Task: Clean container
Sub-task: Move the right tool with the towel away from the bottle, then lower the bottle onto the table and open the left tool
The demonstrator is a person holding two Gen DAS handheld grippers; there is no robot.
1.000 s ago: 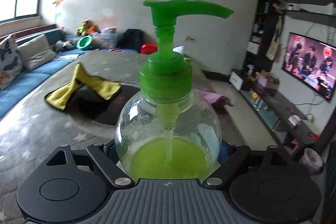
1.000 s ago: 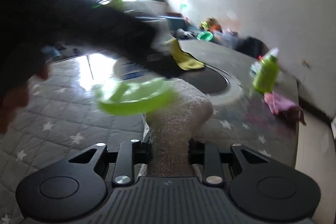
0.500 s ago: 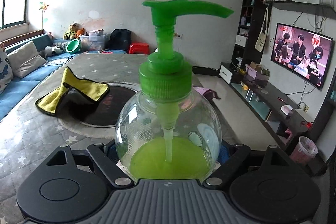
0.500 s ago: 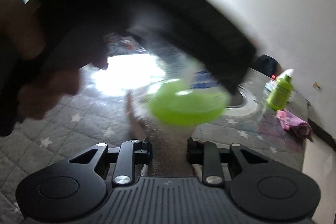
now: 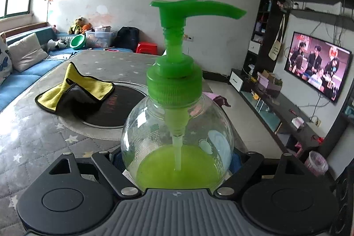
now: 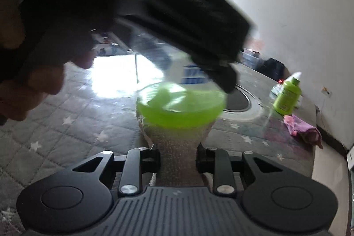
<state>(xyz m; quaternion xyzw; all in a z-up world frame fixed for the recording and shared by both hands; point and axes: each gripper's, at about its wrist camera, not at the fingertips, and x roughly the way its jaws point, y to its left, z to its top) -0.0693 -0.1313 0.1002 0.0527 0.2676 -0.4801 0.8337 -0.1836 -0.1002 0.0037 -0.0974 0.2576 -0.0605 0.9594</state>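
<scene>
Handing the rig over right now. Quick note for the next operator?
Left gripper: shut on the round clear pump bottle with green pump top, held upright off the grey star-quilted table; green liquid fills its lower part.
Right gripper: shut on a beige terry cloth, which is pressed against the bottom of the bottle; the view is motion-blurred.
Spare yellow-and-black cloth lies on the table's dark round inset; small green squeeze bottle and pink rag sit at the far edge.
Done: both grasps made, wiping under way.
Left: remaining bottle surfaces, then set it down. How clean it is, I cannot tell.
</scene>
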